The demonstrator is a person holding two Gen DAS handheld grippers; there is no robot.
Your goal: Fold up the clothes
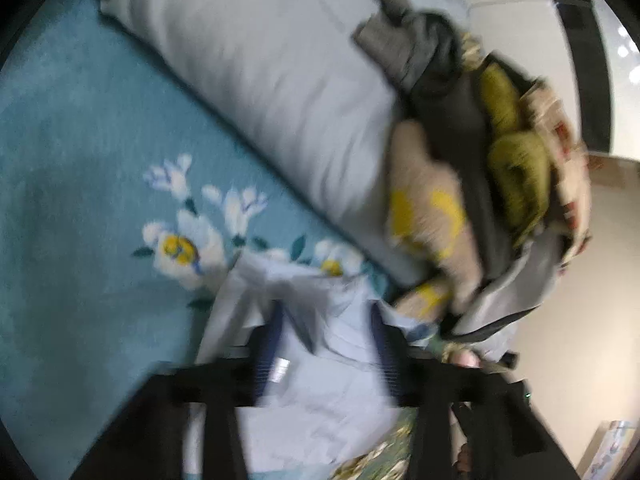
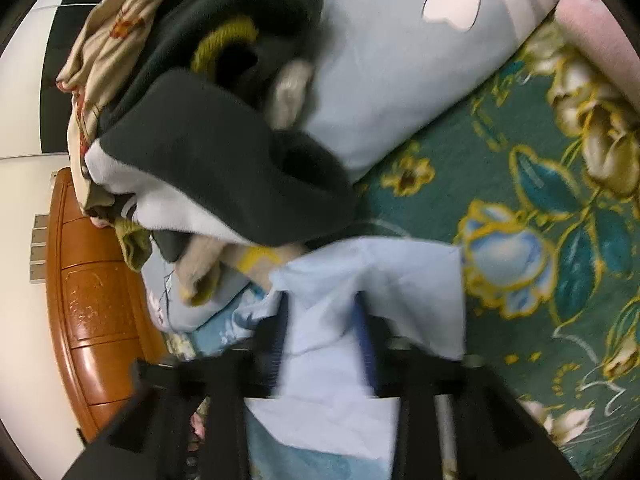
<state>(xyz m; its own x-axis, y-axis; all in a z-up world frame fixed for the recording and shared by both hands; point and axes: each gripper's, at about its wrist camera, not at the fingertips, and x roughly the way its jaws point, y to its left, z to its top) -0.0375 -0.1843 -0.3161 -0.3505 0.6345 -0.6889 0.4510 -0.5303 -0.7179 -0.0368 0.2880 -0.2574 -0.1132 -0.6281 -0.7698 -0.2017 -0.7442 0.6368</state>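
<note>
Nearest my left gripper [image 1: 328, 320]: pale blue cloth [image 1: 320, 392], bunched and passing between the two blue-padded fingers [image 1: 382, 344]. The jaws stand apart with fabric lying in the gap; the frame is smeared, and I cannot tell whether the pads press on it. My right gripper [image 2: 322, 312] shows the same arrangement: the same kind of pale blue cloth [image 2: 372, 276] drapes over and between its fingers [image 2: 366, 336], jaws parted, grip unclear. The cloth lies on a teal bedspread with white flowers [image 1: 80, 208], which in the right view carries yellow-edged roses [image 2: 508, 264]. Just beyond the cloth sits a heap of unfolded clothes [image 1: 472, 152]: dark grey fleece [image 2: 224, 160], olive-yellow knit [image 1: 516, 160], a beige piece with yellow marks [image 1: 428, 216], and a cream floral print [image 2: 116, 28]. The heap rests against a pale grey-blue pillow [image 1: 260, 64]. A wooden cabinet [image 2: 92, 312] stands beside the bed, at the left of the right view.
</note>
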